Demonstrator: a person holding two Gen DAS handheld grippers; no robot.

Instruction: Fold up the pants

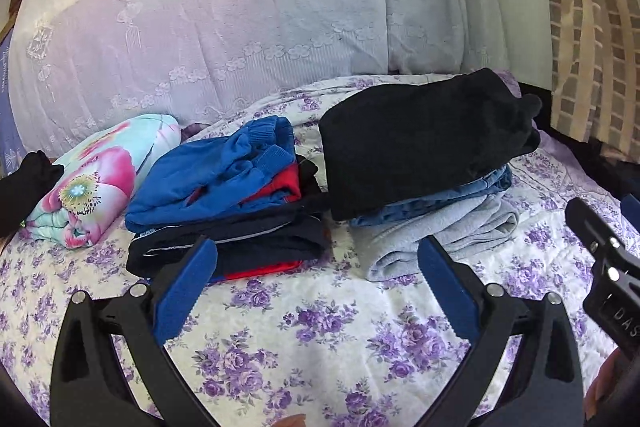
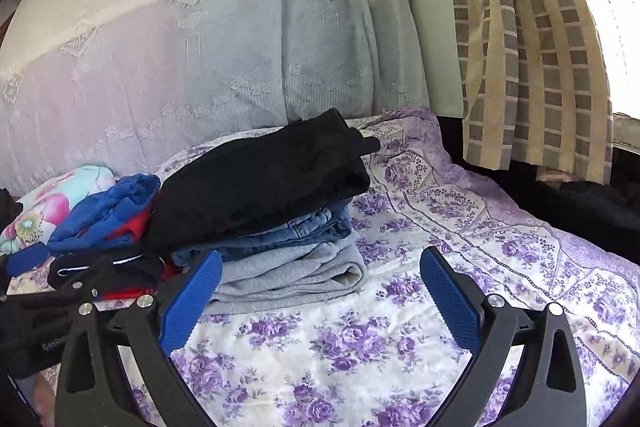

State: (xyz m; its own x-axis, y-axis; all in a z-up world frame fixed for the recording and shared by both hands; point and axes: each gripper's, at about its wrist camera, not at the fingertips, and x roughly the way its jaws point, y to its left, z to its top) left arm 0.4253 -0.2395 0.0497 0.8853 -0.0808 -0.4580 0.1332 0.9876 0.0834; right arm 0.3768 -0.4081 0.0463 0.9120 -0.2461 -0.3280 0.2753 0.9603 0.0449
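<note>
Both my grippers hover over the bed (image 1: 320,339) with nothing in them: the left gripper (image 1: 316,283) has its blue fingers (image 1: 184,291) spread as wide as they go, and the right gripper (image 2: 320,291) is the same. The pants look already folded. The black pair (image 1: 424,143) sits on top of the right stack, over jeans (image 1: 440,199) and a grey pair (image 1: 440,231), with a second stack topped by a blue garment (image 1: 216,175) just beside it on the left. My worry is the black pair: it overhangs the jeans and tilts towards the left stack, so a nudge from a finger could slide it off or tip both stacks. The soft, rumpled floral bedspread gives no firm base, so pressing down near a stack could make it lean. A flowered pillow (image 1: 92,187) lies farther left, a pale lace cover (image 1: 224,27) rises behind, and a checked curtain (image 2: 528,39) hangs by a bright window on the right.
</note>
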